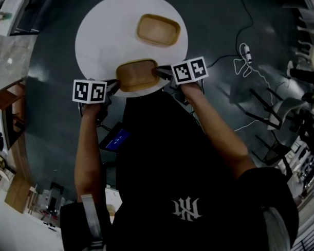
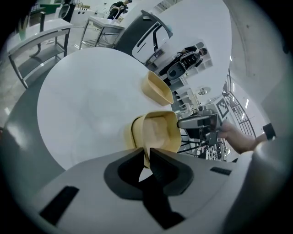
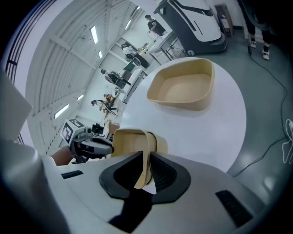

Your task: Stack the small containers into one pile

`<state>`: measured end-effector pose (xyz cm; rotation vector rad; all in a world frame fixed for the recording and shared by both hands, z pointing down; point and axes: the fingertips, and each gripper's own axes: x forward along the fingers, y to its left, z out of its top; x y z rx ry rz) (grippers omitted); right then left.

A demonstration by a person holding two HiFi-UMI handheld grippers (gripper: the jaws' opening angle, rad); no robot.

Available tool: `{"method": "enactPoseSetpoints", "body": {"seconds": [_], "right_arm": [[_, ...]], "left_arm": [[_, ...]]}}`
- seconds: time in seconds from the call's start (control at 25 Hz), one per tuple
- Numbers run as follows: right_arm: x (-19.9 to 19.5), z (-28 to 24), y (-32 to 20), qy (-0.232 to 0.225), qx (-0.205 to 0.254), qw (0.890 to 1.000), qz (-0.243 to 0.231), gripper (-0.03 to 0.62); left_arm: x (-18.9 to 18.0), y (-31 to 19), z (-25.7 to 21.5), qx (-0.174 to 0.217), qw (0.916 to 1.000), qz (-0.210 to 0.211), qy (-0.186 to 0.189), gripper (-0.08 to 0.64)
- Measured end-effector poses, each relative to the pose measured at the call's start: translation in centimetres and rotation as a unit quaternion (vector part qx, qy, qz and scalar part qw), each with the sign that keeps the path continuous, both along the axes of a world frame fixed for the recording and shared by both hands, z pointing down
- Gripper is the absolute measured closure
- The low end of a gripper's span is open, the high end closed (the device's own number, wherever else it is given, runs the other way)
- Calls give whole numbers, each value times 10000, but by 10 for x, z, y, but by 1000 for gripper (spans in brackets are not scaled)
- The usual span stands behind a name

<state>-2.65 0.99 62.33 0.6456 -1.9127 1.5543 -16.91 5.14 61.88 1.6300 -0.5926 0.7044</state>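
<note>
Two tan, shallow containers are on the round white table point(image 1: 97, 42). The far container point(image 1: 158, 29) point(image 2: 157, 89) point(image 3: 183, 89) rests alone toward the table's back. At the near edge, the near container point(image 1: 137, 75) point(image 2: 158, 132) point(image 3: 130, 141) is gripped at both ends. My left gripper point(image 1: 116, 85) point(image 2: 147, 157) is shut on its left rim, the thin wall pinched between the pads. From the other side my right gripper point(image 1: 160, 72) point(image 3: 147, 167) is shut on its right rim. Each gripper also appears in the other's view, at the container's far end.
The table stands on a dark floor. Cables point(image 1: 242, 63) trail across the floor to the right, and chairs point(image 1: 280, 113) stand beyond them. The person's torso and arms fill the lower part of the head view. White table surface lies between the two containers.
</note>
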Motion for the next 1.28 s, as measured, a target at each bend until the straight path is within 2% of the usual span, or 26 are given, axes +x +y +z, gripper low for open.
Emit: {"method": "enactPoseSetpoints", "body": {"seconds": [0.16,0.36,0.56,0.76,0.84,1.0,1.2,1.28], "right_arm": [[2,4,4,198,165,9994,-251,520],[9,-3,-8,150,324,9993,-75,520],[4,-29,-28,-305,702,9969,158,520],[-6,-67,-47,-1031,1179,9870,356,520],[-10,-91,-52,-1559,1400,9767,456,523],[-17,-148,-57,-2697,2079,9391,465,531],[-16,-193,-69,-3478,2590,8984,691,531],[-11,-203,-79,-3522,2780,8895,864,531]], "left_arm": [[-2,2,3,151,9994,187,-262,502],[-11,-1,1,259,9989,122,-381,477],[-24,-12,-9,557,9970,-20,-544,479],[-26,-24,-28,904,9941,-62,-598,486],[-24,-30,-38,1060,9927,-30,-577,501],[-19,-47,-56,1376,9888,6,-575,530],[-5,-77,-79,1819,9822,155,-450,552],[0,-92,-88,2018,9784,217,-396,555]]}}
